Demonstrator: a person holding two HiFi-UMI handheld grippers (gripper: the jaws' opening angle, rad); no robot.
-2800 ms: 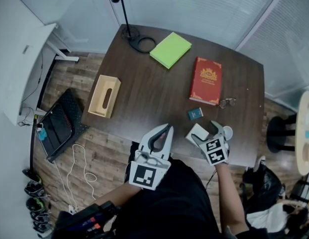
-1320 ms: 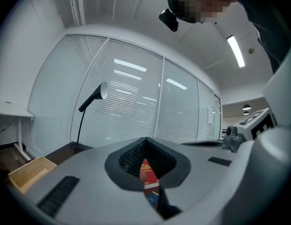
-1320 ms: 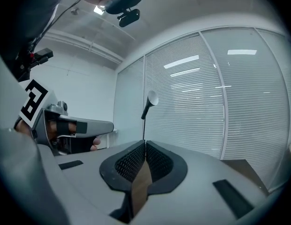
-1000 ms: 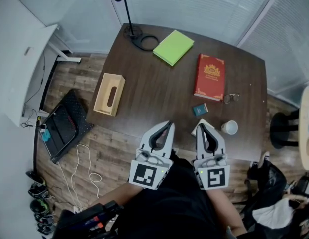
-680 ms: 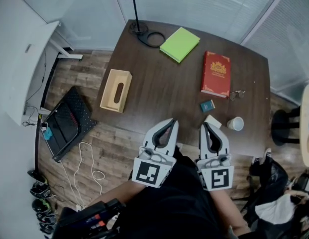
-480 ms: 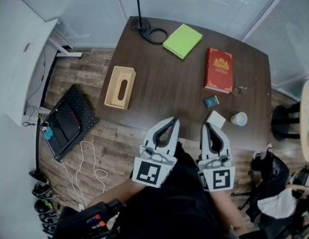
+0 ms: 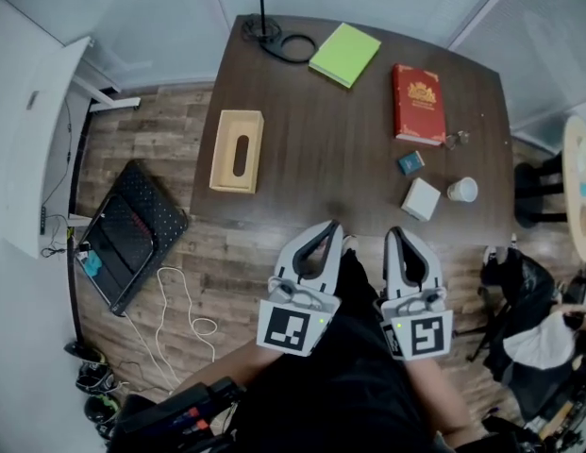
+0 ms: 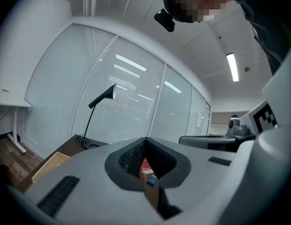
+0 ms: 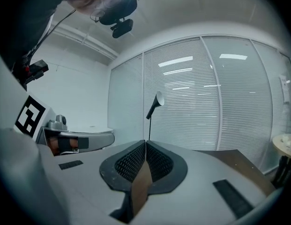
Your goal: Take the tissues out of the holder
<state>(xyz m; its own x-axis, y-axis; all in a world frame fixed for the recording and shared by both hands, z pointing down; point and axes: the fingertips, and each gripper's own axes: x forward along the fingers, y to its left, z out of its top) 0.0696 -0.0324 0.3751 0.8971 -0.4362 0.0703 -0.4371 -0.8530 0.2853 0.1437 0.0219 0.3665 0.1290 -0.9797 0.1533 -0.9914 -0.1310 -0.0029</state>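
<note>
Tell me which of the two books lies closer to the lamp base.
The green book, next to the lamp base; the red book lies further right, near the glasses.

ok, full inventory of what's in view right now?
table: 1, dark brown, centre
tissue holder: 1, light wood, table's left side
notebook: 1, green, far side
book: 1, red, right side
small box: 1, blue, below book
pack: 1, white, near right corner
cup: 1, white, beside pack
case: 1, black, floor left
left gripper: grey, shut, empty
right gripper: grey, shut, empty
</note>
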